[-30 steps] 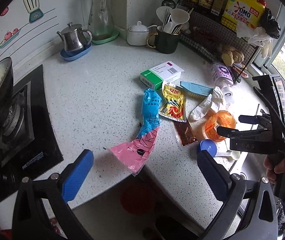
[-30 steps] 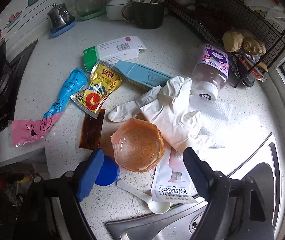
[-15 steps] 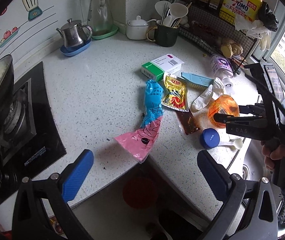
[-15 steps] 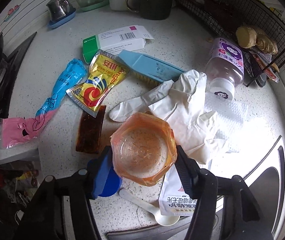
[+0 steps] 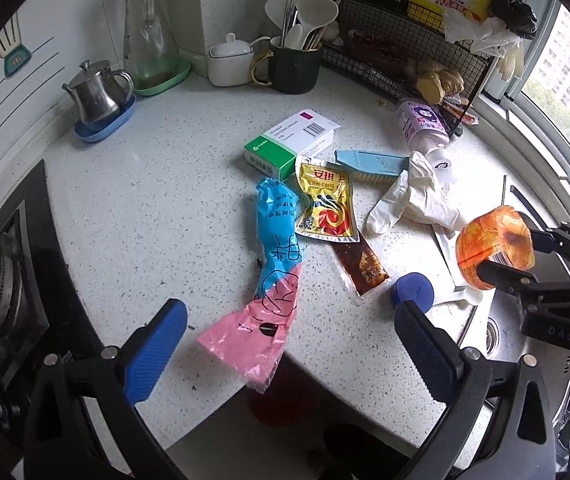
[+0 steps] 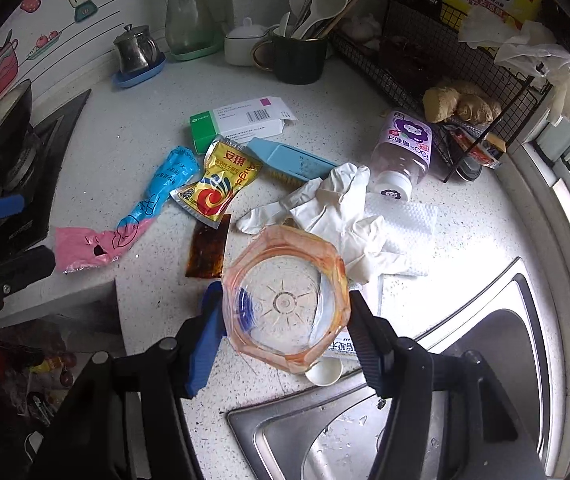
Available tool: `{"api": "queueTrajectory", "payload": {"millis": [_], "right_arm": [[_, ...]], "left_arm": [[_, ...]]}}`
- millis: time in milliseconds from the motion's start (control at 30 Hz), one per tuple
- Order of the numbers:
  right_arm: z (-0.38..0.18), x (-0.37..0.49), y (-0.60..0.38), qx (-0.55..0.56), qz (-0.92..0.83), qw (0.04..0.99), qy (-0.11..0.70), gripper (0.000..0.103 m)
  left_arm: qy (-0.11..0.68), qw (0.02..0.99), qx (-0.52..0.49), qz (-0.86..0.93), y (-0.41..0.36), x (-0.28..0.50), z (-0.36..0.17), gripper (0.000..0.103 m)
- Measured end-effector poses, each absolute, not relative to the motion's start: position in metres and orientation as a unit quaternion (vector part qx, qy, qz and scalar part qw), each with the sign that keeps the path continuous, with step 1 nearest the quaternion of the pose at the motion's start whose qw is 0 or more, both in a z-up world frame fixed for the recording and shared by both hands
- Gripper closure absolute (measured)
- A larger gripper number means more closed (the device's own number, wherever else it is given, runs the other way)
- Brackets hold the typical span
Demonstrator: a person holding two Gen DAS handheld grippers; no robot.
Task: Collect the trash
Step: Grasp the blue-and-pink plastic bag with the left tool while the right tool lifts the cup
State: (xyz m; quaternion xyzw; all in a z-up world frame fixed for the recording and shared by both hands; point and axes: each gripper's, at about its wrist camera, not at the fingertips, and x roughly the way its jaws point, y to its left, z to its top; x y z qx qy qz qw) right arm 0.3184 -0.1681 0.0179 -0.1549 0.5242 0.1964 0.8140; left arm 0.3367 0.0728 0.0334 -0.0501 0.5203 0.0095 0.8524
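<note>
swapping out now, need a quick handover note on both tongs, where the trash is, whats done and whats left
Right tongs: shut on the orange-stained plastic cup, lifted off the counter.
Left tongs: open, empty, over the blue and pink wrapper.
Done: the cup is picked up, not yet binned.
Left on the counter: yellow sachet, sauce packet, white gloves, blue cap, green box.

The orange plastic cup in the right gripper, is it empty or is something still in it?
Empty, save for orange smears. The right wrist view looks straight into the cup held by the right gripper: its clear ribbed bottom shows through.
</note>
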Motion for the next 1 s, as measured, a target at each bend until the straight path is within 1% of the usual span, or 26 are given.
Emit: {"api": "queueTrajectory", "payload": {"millis": [100, 167, 333, 467, 567, 600, 667, 700, 733, 833, 1000], "right_arm": [[0.005, 0.324, -0.170, -0.152, 0.190, 0.810, 0.534, 0.046], [0.001, 0.327, -0.173, -0.148, 0.192, 0.809, 0.536, 0.046], [-0.010, 0.336, -0.179, -0.146, 0.195, 0.806, 0.540, 0.046], [-0.012, 0.344, -0.180, -0.139, 0.202, 0.805, 0.540, 0.046], [-0.008, 0.350, -0.181, -0.132, 0.212, 0.809, 0.532, 0.046], [-0.008, 0.352, -0.181, -0.132, 0.214, 0.808, 0.532, 0.046], [-0.008, 0.355, -0.182, -0.129, 0.217, 0.808, 0.532, 0.046], [-0.009, 0.357, -0.182, -0.131, 0.216, 0.808, 0.532, 0.046], [-0.009, 0.358, -0.183, -0.131, 0.216, 0.808, 0.532, 0.046], [-0.012, 0.360, -0.185, -0.123, 0.215, 0.807, 0.536, 0.046], [-0.010, 0.354, -0.181, -0.115, 0.223, 0.808, 0.532, 0.046]], "left_arm": [[0.530, 0.847, -0.039, 0.011, 0.076, 0.363, 0.012, 0.000], [0.541, 0.840, -0.036, 0.012, 0.081, 0.376, -0.003, 0.003], [0.572, 0.820, -0.030, 0.009, 0.083, 0.398, -0.035, 0.018], [0.587, 0.809, -0.025, 0.019, 0.086, 0.411, -0.050, 0.028], [0.594, 0.804, -0.030, 0.017, 0.088, 0.416, -0.056, 0.044], [0.599, 0.800, -0.029, 0.016, 0.088, 0.417, -0.058, 0.056], [0.597, 0.802, -0.016, 0.018, 0.088, 0.418, -0.059, 0.062], [0.598, 0.801, -0.019, 0.014, 0.088, 0.418, -0.059, 0.070], [0.598, 0.801, -0.017, 0.015, 0.087, 0.418, -0.058, 0.081], [0.602, 0.798, -0.018, 0.025, 0.086, 0.411, -0.057, 0.091], [0.584, 0.811, -0.037, 0.023, 0.081, 0.376, -0.034, 0.092]]}}
